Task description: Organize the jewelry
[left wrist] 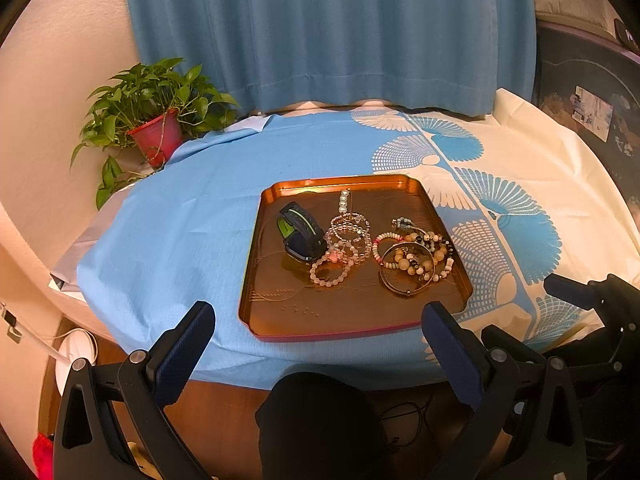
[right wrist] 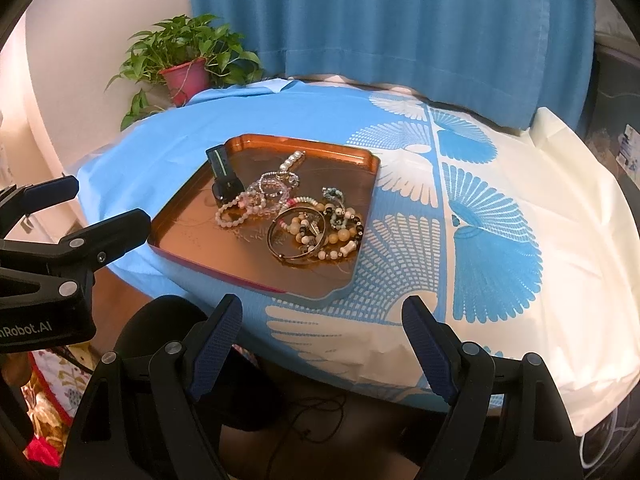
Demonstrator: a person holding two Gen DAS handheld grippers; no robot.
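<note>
Hovering both hand-held grippers, left [left wrist: 318, 320] and right [right wrist: 322, 314], wide open and empty, I face tangled bracelets [left wrist: 412, 258] heaped on the copper tray [left wrist: 280, 316]; sorted-or-unsorted stage unclear.

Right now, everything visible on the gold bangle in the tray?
The gold bangle is a thin, shiny metal-looking hoop, seemingly doubled, with a small bead at its near edge. It lies flat in the copper tray, on the side toward the fan-patterned cloth, nearer the tray's front. Large tan beads of a bracelet and a small charm overlap its inside. Neither tongs touch it.
</note>
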